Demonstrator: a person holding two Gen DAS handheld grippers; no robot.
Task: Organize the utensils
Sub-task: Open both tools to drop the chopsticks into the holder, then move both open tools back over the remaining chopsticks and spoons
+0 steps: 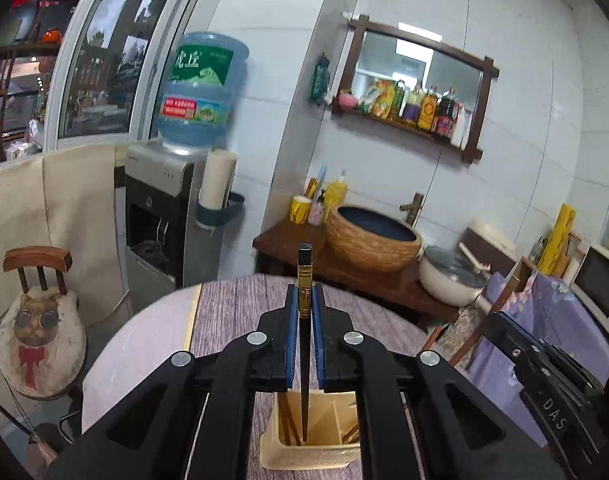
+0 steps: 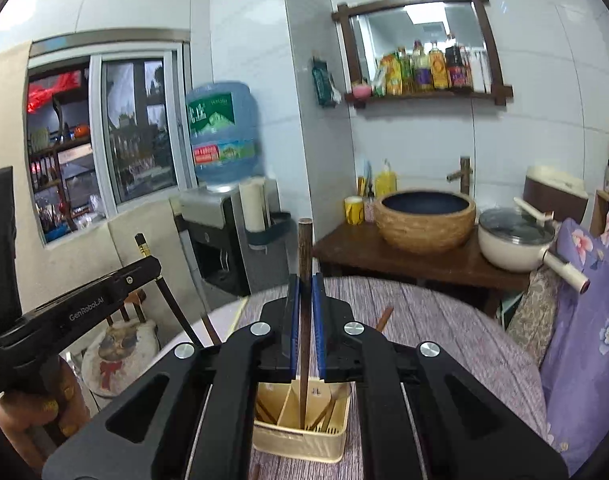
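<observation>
The left gripper (image 1: 304,300) is clamping a black chopstick (image 1: 304,280) with a gold band, held upright, its tip hanging at 6 o'clock in the cream utensil holder (image 1: 316,456) on the table (image 1: 232,304). The right gripper (image 2: 304,292) is pinching a brown chopstick (image 2: 305,248) upright over the same holder's compartments, angled slightly downward.

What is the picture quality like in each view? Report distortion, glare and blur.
Left wrist view: strong fisheye bending of the wall tiles, dark corners; the black chopstick in the left claw is sharp, the water bottle slightly soft.
Right wrist view: same curvature; the brown chopstick in the right claw is sharp, the mirror shows ceiling-light glare.
</observation>
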